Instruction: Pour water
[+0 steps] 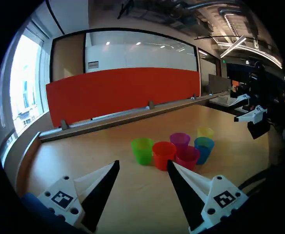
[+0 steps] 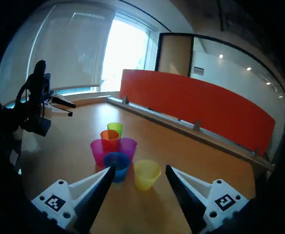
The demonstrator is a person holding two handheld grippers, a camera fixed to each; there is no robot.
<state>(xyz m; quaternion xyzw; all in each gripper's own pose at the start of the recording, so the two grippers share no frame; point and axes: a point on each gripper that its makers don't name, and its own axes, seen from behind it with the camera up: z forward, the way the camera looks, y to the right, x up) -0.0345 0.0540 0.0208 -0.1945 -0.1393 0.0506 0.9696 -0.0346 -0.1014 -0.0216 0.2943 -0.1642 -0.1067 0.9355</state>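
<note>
**Step in hand:** approach. No cup is gripped and pouring has not begun.

**Tools:** The left gripper [image 1: 142, 163] has its jaws wide apart and empty, above the table [image 1: 236, 167]. The right gripper [image 2: 139, 168] is likewise wide and empty.

**Task's things:** 6 plastic cups stand upright in 1 tight cluster on the table.
- In the left gripper view the cluster lies at 12 to 1 o'clock of the jaws.
- The green cup [image 1: 142, 151] and red cup [image 1: 163, 155] are nearest.
- The pink cup [image 1: 188, 157] and blue cup [image 1: 204, 149] stand at their 3 o'clock.
- The purple cup [image 1: 180, 139] and yellow cup [image 1: 205, 132] are behind.
- In the right gripper view the yellow and blue cups are nearest, at 12 o'clock.

The grippers face the cluster from opposite sides.

**Water:** I cannot tell which cup, if any, holds it.

**Surroundings:** a red partition [image 1: 123, 91] stands along the table's far edge.

**Next move, as judged:** 1 gripper must straddle an outer cup without knocking its neighbours. It must then close on the cup's wall, lift it level, and tilt it over a second cup. The tight packing is the main difficulty.
</note>
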